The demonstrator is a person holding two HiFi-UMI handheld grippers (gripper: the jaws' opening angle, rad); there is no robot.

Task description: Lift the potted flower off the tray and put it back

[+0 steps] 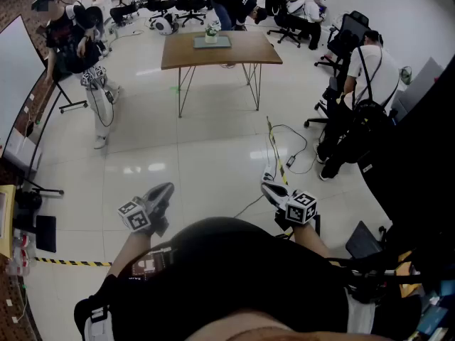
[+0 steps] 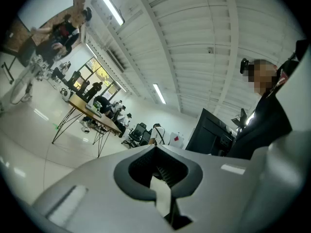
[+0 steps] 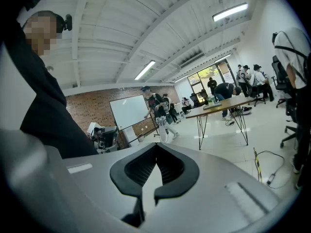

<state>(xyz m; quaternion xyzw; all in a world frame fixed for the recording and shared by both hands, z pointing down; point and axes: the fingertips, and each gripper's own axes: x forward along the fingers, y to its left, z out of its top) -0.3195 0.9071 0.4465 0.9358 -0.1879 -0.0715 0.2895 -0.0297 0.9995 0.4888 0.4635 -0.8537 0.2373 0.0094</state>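
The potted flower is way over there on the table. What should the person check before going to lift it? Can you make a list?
1. Potted flower standing on the tray: ok.
2. Flower within reach: not ok. The table is far off across the floor.
3. Left gripper empty: ok, nothing between its jaws.
4. Right gripper empty: ok, nothing between its jaws.
5. Jaws apart, ready to take the pot: not ok. Both grippers are shut.
6. Walkway safe: cannot tell. A cable lies on the floor near the way to the table.
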